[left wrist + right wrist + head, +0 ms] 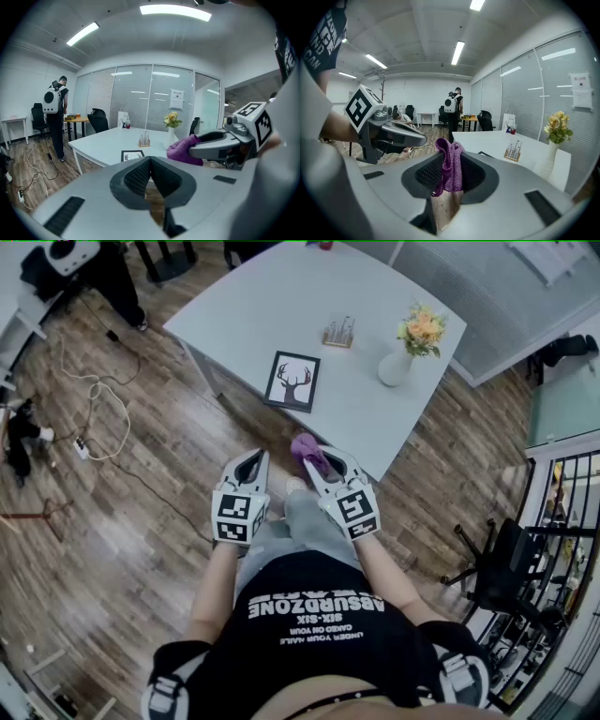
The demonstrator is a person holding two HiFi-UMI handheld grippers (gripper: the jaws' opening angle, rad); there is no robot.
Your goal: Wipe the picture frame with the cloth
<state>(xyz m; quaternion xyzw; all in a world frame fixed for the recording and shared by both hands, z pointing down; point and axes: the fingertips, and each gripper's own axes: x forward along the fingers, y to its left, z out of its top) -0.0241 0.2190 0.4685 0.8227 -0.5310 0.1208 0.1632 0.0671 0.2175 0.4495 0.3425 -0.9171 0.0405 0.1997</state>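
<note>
1. White table (375,418): ahead of the left gripper (254,458) and the right gripper (324,459); its near corner lies just beyond the right gripper.
2. White vase (395,368) with yellow and orange flowers (422,329): upright on the table, ahead and right of the right gripper.
3. Small rack (338,333) of upright items: on the table, farther ahead, left of the vase.
4. Loose cable (95,382): on the wooden floor (150,521), well left of the left gripper.
5. Black office chair (497,573): right of the right gripper, apart from the table.
6. Person wearing a white backpack (55,115): standing far ahead and left of the left gripper.
</note>
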